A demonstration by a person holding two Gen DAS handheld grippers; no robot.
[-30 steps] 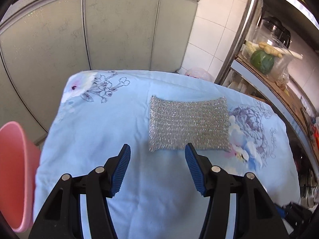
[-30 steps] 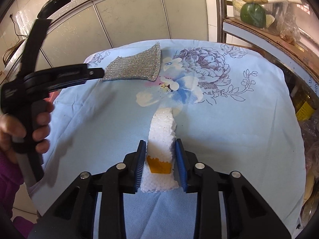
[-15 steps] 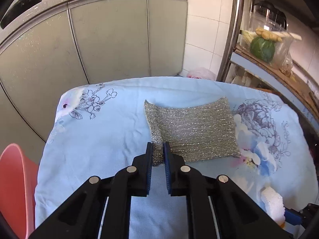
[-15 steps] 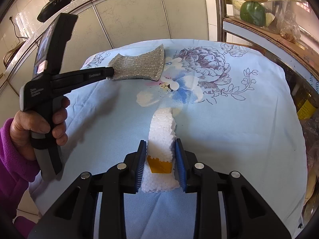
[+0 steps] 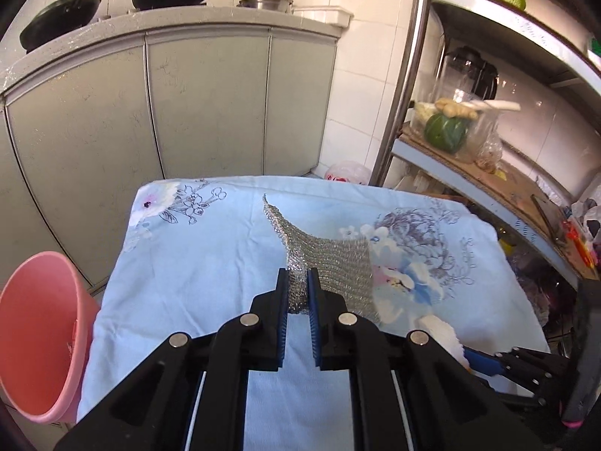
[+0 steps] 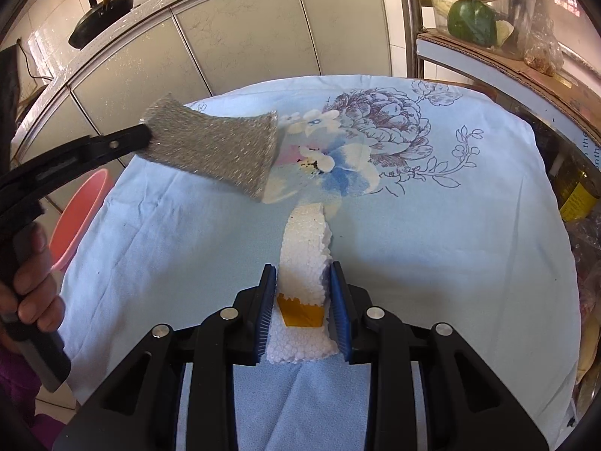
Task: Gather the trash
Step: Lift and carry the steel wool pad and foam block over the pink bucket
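Note:
My left gripper (image 5: 298, 285) is shut on the near edge of a silver mesh scouring cloth (image 5: 330, 263) and holds it lifted off the blue floral tablecloth (image 5: 210, 248); the cloth hangs in the air in the right wrist view (image 6: 218, 150). My right gripper (image 6: 303, 293) is shut on a white foam piece (image 6: 306, 248) with an orange patch, resting low over the table. The foam's tip also shows in the left wrist view (image 5: 437, 329). A pink bin (image 5: 33, 338) stands left of the table, also seen in the right wrist view (image 6: 77, 214).
Grey cabinets (image 5: 188, 105) with pans on top stand behind the table. A metal shelf rack (image 5: 488, 165) with a green squash and jars is on the right. A plastic bag (image 5: 345, 173) lies on the floor beyond the table.
My left gripper closed on the mesh cloth and lifted it off the table, drawing it up and towards me. My right gripper kept hold of the foam and barely moved.

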